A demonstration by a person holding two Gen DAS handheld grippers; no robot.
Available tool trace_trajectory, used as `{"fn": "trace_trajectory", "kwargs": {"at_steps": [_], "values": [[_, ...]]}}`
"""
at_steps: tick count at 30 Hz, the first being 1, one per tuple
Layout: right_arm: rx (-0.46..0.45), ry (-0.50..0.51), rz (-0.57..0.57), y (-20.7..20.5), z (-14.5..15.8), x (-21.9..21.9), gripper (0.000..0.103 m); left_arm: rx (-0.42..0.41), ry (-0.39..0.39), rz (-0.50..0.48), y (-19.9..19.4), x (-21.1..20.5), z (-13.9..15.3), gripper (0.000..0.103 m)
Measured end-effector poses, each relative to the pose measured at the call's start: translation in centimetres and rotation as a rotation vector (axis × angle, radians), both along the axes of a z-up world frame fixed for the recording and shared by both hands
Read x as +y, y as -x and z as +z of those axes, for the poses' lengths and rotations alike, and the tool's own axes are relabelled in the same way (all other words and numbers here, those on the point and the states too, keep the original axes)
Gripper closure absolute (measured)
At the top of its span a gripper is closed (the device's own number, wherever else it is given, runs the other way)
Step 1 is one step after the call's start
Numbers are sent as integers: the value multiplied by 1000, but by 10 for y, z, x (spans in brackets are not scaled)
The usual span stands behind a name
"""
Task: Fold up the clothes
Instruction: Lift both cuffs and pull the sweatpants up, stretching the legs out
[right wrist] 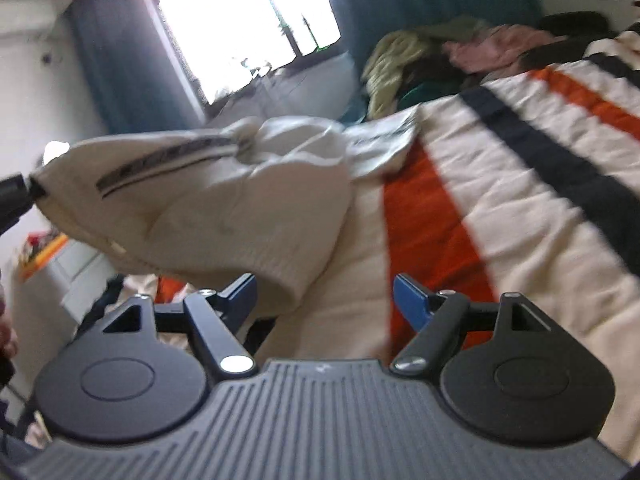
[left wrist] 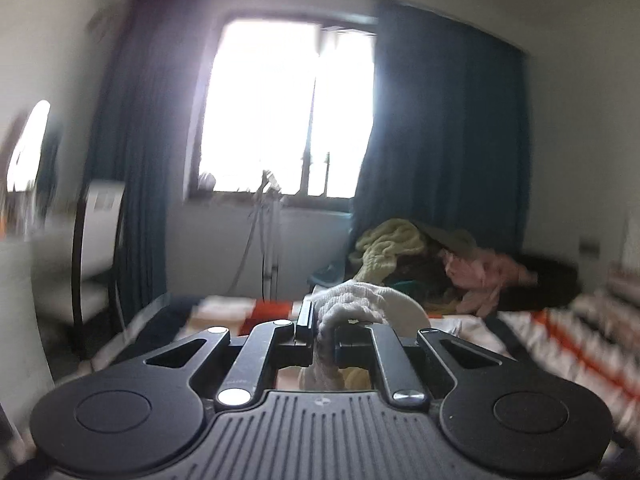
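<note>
Your left gripper [left wrist: 322,334] is pinching a bunch of the cream sweater [right wrist: 224,200], holding it lifted above the striped bedspread [right wrist: 520,184]. Your right gripper [right wrist: 325,300] has its fingers spread wide, gripping nothing, with the sweater's ribbed hem hanging just beside its left finger. At the far end of the bedspread, below the blue curtains [left wrist: 440,128], sits a loose pile of clothes [left wrist: 432,256]; no basket or bin is visible.

The right gripper [right wrist: 324,296] stood wide apart with blue pads, holding nothing. A cream garment [right wrist: 224,208] hung lifted above the striped bedspread [right wrist: 520,184], pinched at its left corner by the left gripper [right wrist: 16,196].
</note>
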State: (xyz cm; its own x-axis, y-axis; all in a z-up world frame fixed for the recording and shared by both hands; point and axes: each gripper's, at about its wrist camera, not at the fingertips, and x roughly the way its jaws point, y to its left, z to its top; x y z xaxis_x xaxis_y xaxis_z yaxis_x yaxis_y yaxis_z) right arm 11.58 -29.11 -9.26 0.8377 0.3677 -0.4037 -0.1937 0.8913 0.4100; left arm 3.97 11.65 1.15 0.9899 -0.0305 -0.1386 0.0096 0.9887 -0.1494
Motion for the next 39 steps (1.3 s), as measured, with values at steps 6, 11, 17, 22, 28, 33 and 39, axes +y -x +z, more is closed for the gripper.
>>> {"fn": "trace_trajectory", "kwargs": {"at_steps": [6,11,17,22,28,33,39], "values": [[46,56,91,-42,-33,45,25,66,243,69,-3,76,-9,94],[73,81,87,-84,-47,62,26,90,228,110,-35,76,-19,94],[56,83,21,-104,-43,71,71,140,251,135,-71,71,-29,94],[-20,125,-20,-86,-15,61,88,221,329,110,-77,73,-37,93],[-159,223,-92,-26,46,39,89,408,470,31,-63,77,-53,92],[-185,397,-100,12,57,41,89,523,462,-28,-47,70,-59,86],[-105,465,-68,16,27,44,89,603,318,8,-22,57,-53,55]]}}
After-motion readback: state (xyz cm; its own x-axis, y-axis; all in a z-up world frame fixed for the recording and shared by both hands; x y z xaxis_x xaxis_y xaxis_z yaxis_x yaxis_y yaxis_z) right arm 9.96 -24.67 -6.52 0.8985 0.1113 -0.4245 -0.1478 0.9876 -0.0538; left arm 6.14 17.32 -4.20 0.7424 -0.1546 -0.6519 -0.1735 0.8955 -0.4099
